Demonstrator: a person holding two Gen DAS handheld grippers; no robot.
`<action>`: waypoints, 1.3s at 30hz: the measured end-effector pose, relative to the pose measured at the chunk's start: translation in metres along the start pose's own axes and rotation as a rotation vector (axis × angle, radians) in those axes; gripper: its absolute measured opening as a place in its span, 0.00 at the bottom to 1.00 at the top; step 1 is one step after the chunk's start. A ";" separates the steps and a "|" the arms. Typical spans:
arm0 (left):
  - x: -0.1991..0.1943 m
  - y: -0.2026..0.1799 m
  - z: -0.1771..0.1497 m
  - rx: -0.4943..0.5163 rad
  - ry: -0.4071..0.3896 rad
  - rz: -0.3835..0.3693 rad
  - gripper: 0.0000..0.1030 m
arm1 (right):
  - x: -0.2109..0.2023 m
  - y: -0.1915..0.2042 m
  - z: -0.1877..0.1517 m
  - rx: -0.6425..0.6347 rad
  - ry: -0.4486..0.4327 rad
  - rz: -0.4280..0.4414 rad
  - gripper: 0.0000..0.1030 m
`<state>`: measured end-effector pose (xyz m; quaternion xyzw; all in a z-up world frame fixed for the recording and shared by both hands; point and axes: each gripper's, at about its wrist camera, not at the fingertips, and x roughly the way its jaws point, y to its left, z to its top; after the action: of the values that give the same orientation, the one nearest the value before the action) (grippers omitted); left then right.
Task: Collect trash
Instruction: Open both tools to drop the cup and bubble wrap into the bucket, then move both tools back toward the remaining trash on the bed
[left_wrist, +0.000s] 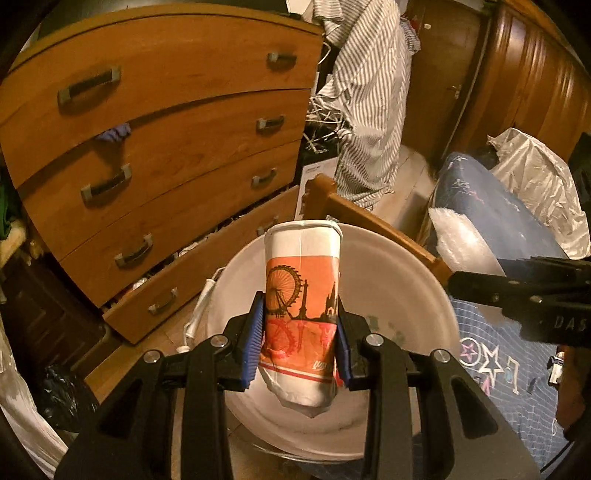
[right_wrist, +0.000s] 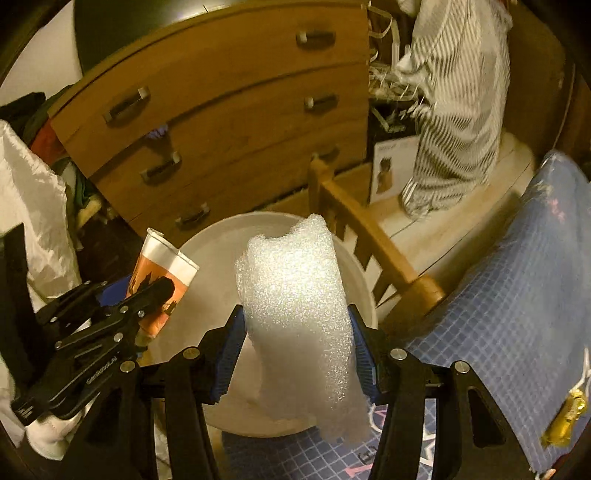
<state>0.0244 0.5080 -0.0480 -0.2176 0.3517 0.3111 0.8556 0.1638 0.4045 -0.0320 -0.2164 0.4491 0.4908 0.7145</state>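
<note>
Over the round white plastic bucket (left_wrist: 424, 295), both hands loaded and ready to drop.
The left gripper (left_wrist: 301, 339) is clamped on a squashed orange-and-white paper cup (left_wrist: 303, 295), the right gripper (right_wrist: 295, 354) pinches a crumpled white foam sheet (right_wrist: 295, 295); next move, I'd guess, is just letting go so both fall inside.

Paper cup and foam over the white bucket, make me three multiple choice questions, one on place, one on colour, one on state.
1. Where is the paper cup?
A. in a drawer
B. above the white bucket
C. on the bed

2. What colour is the cup's printed band?
A. green
B. blue
C. orange

3. What does the right gripper hold?
A. white foam sheet
B. nothing
C. a hanger

Key: B, the bucket's rim rings the cup; C, orange skyline print; A, blue fingers press the foam's sides.
</note>
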 end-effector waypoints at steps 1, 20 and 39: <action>0.002 0.002 0.001 -0.004 0.003 0.000 0.31 | 0.002 -0.004 0.001 0.008 0.006 0.007 0.54; 0.018 0.011 0.004 -0.008 0.025 0.007 0.34 | 0.008 -0.020 0.005 0.034 0.018 0.041 0.54; 0.009 0.011 0.001 -0.011 0.003 0.021 0.62 | -0.028 -0.036 -0.008 0.091 -0.064 0.091 0.68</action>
<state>0.0225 0.5198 -0.0559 -0.2191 0.3536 0.3218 0.8506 0.1898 0.3687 -0.0167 -0.1472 0.4572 0.5083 0.7148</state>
